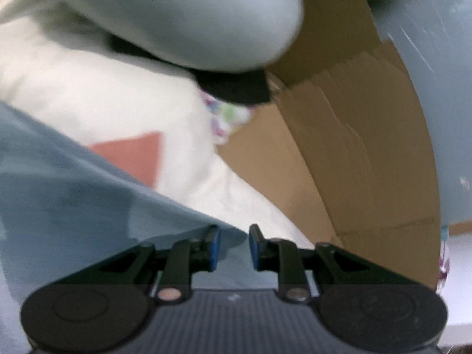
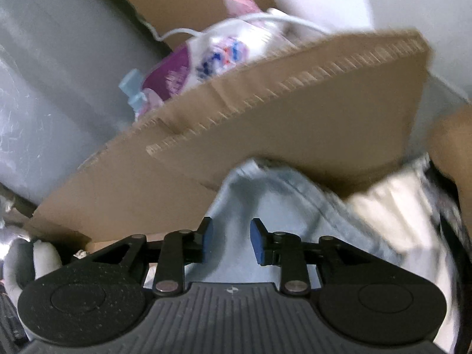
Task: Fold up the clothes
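- The left tongs (image 1: 234, 247) are standing narrowly parted, with a blue-grey garment (image 1: 88, 200) draping over the left finger and lying in the gap; whether the blue pads (image 1: 216, 249) are pressing it, I cannot tell (the cloth is blurred there).
- That garment is spreading from the left edge down to the tongs, covering part of a white cloth (image 1: 103, 94) that is showing an orange-red patch (image 1: 132, 153).
- A pale blue bulky fabric (image 1: 191, 14) is hanging above, and a brown cardboard box (image 1: 354, 147) is standing to the right of the white cloth.
- The right tongs (image 2: 231, 243) are sitting slightly apart over light blue denim (image 2: 265, 194); the pads are not touching it, as far as the view shows.
- The denim is lying just below a corrugated cardboard flap (image 2: 295, 109), with a cream cloth (image 2: 392, 206) beside it on the right.
- Behind the flap, a white-and-purple printed package (image 2: 212, 56) and a white cable (image 2: 236, 20) are showing (both blurred).
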{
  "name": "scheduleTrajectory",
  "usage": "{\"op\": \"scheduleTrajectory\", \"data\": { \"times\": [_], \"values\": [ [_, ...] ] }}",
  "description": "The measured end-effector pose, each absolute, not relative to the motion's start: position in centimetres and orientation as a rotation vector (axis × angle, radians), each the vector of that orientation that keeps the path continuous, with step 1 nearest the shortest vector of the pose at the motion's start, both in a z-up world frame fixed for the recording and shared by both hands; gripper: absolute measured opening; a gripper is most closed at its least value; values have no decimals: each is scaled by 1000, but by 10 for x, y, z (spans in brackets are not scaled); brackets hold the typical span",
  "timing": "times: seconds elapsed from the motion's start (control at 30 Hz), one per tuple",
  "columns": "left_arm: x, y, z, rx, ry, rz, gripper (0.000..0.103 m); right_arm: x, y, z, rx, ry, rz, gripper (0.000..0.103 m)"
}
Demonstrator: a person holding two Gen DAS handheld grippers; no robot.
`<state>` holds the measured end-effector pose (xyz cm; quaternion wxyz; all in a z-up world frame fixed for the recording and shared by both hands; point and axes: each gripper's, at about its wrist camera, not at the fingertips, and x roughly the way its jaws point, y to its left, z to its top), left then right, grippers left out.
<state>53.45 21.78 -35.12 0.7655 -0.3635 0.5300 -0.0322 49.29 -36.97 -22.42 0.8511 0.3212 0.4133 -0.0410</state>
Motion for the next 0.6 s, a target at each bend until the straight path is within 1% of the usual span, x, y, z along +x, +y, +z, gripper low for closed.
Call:
{"op": "scheduleTrajectory", "data": {
  "times": [0.07, 0.17, 0.27, 0.53, 0.57, 0.6],
  "values": [
    [537, 198, -349, -730, 1154, -121, 22, 482, -377, -230, 728, 862, -82, 30],
    [539, 167, -346, -628, 1153, -204, 22, 467, -383, -236, 730, 850, -73, 30],
    [537, 126, -347, -595, 1178, -286, 22, 451, -389, -247, 741, 845, -69, 30],
    [524, 11, -364, -462, 1235, -475, 22, 422, -401, -298, 672, 842, -143, 31],
    [524, 0, -367, -457, 1238, -482, 22, 422, -402, -304, 671, 835, -154, 32],
    [525, -12, -371, -451, 1241, -489, 22, 422, -402, -309, 657, 836, -163, 41]
  ]
}}
